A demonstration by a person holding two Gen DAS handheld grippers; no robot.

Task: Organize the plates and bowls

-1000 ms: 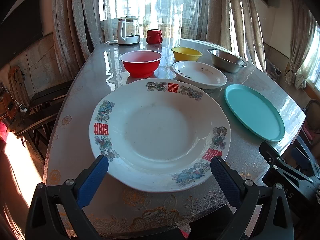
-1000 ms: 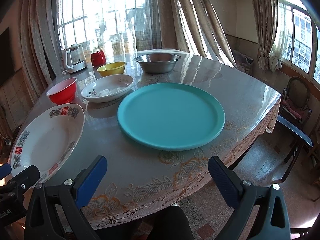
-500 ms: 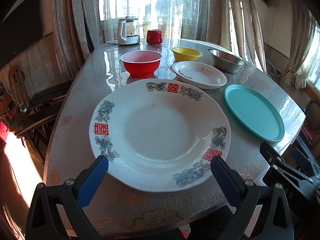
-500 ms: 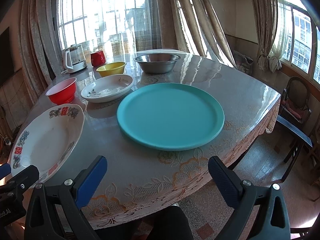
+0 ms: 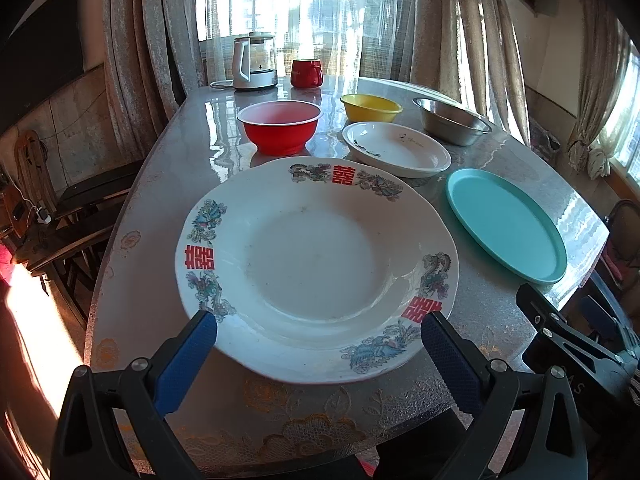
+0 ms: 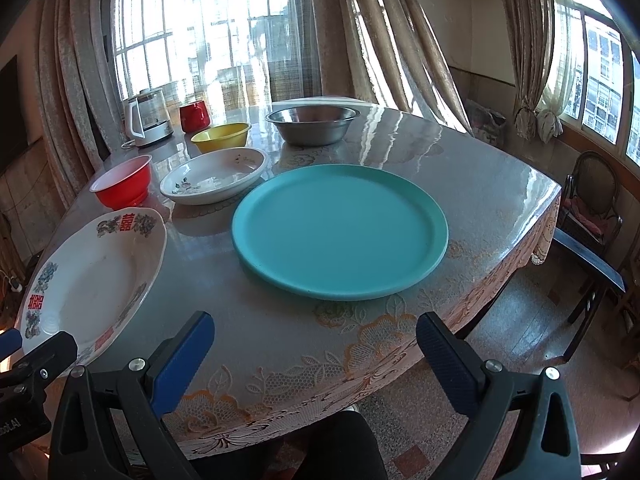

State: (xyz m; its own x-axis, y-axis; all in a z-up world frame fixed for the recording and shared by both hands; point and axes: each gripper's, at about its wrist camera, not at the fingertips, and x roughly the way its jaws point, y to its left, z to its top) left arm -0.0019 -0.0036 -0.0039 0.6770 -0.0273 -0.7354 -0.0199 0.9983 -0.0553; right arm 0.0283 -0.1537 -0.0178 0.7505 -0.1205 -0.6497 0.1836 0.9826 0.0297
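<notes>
A large white plate with red characters (image 5: 316, 264) lies at the table's near edge, right in front of my open left gripper (image 5: 318, 346); it also shows in the right wrist view (image 6: 92, 276). A teal plate (image 6: 340, 232) lies in front of my open right gripper (image 6: 314, 344), a little beyond it. Behind them stand a small white dish (image 5: 396, 148), a red bowl (image 5: 279, 126), a yellow bowl (image 5: 370, 107) and a steel bowl (image 5: 452, 120). Both grippers are empty.
A kettle (image 5: 254, 62) and a red mug (image 5: 306, 73) stand at the table's far edge by the curtained window. Chairs stand to the left (image 5: 80, 208) and right (image 6: 592, 208). The table (image 6: 460, 168) has a lace-patterned cover.
</notes>
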